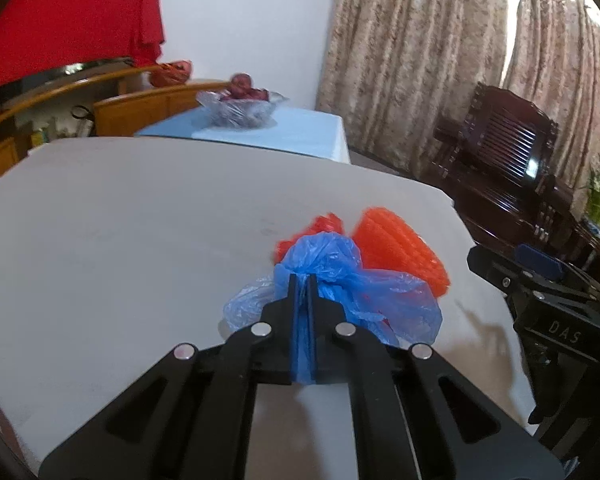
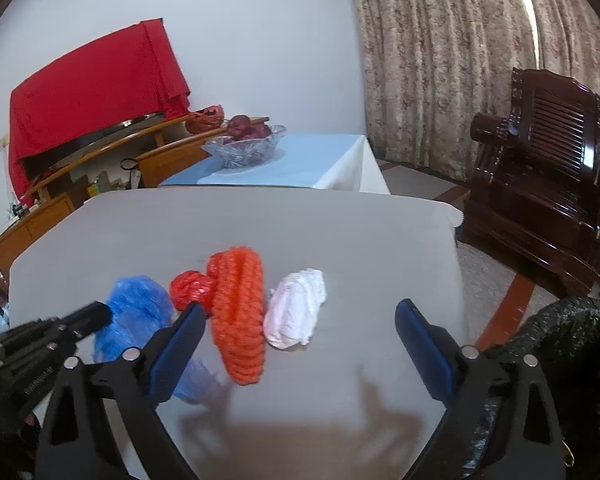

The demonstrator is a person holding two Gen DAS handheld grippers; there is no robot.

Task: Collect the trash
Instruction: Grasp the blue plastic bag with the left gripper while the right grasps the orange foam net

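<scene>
L gripper is clamped on the blue bag, jaws pressed together w/ plastic bunched between them; bag sits on the white table. R gripper has jaws wide apart, holding nothing, above the table near the trash. 4 trash items in a row, L to R: blue bag, red bag touching the orange net, then white wad just beside the net. Black bag at R edge, off the table.
</scene>
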